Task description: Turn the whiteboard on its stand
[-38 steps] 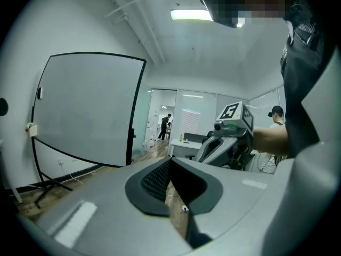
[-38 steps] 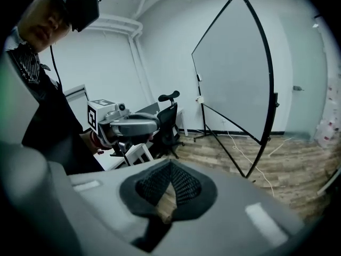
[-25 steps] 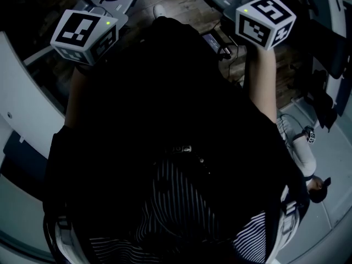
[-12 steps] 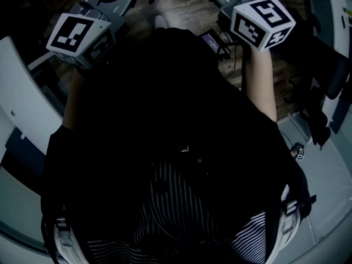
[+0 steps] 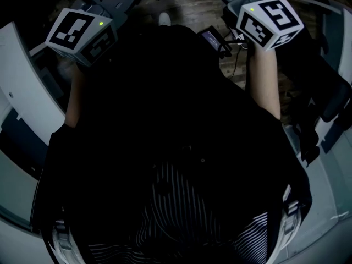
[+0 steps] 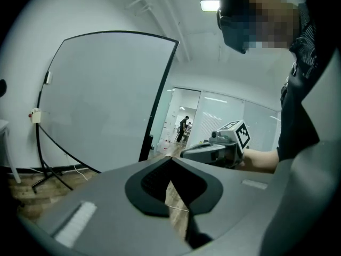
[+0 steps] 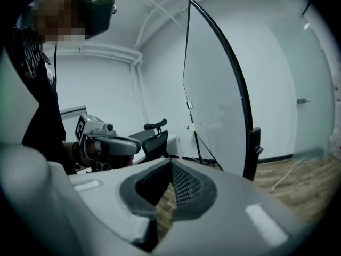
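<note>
The whiteboard [image 6: 106, 100] is a large pale panel in a thin black frame on a black stand [image 6: 45, 169], left of centre in the left gripper view. In the right gripper view the whiteboard [image 7: 216, 89] stands nearly edge-on, a little way ahead. My left gripper [image 6: 170, 159] is shut, its tips meet with nothing between them, and it is short of the board. The right gripper [image 7: 170, 163] is likewise shut and empty, apart from the board. Each gripper shows in the other's view. In the head view only their marker cubes [image 5: 82, 33] [image 5: 269, 20] show, above my dark torso.
A black office chair [image 7: 154, 135] and a white desk stand beyond the left gripper. A closed door [image 7: 301, 100] is in the right wall. People [image 6: 184, 127] stand far off behind glass partitions. Pale curved panels [image 5: 22, 76] flank me over the wooden floor [image 5: 187, 4].
The head view has swung, so the pale panels have shifted. The person at its lower right has left the picture. The left cube has rolled slightly; both hands stay raised.
</note>
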`<control>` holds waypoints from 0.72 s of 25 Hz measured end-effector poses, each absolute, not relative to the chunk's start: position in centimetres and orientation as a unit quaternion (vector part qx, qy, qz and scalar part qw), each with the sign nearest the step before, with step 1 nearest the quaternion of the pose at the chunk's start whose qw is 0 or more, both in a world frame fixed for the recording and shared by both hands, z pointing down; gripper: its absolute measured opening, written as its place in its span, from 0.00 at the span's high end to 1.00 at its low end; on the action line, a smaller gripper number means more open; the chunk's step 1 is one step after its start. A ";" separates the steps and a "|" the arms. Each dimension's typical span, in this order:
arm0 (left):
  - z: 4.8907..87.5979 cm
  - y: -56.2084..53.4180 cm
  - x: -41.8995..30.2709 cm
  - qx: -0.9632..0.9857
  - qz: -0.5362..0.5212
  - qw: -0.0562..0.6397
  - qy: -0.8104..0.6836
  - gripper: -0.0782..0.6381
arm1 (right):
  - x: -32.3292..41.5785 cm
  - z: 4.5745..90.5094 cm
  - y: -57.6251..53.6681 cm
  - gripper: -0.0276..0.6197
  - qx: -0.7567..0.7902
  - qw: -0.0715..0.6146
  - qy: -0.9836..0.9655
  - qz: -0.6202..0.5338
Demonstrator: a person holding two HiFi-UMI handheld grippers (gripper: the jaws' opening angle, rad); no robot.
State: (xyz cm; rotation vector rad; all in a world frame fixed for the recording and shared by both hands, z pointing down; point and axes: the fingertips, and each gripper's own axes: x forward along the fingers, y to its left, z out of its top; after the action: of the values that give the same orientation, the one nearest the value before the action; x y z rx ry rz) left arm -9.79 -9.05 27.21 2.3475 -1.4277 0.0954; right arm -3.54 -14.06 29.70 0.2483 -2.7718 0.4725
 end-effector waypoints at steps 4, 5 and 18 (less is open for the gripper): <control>27.4 -9.0 -9.4 0.842 0.051 0.194 -0.500 0.89 | -4.2 28.6 -15.3 0.96 0.091 0.148 -0.969 0.174; 27.2 -9.0 -9.2 0.844 0.056 0.195 -0.496 0.89 | -4.1 28.4 -15.5 0.96 0.094 0.150 -0.969 0.174; 25.3 -9.8 -7.0 0.886 0.080 0.166 -0.426 0.89 | -4.1 26.9 -15.0 0.96 0.131 0.134 -0.967 0.170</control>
State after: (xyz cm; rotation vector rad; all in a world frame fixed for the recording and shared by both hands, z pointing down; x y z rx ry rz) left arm -7.02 -9.78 25.35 2.5216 -1.2125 0.2274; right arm -4.10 -15.00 26.87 0.3788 -2.8036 0.4941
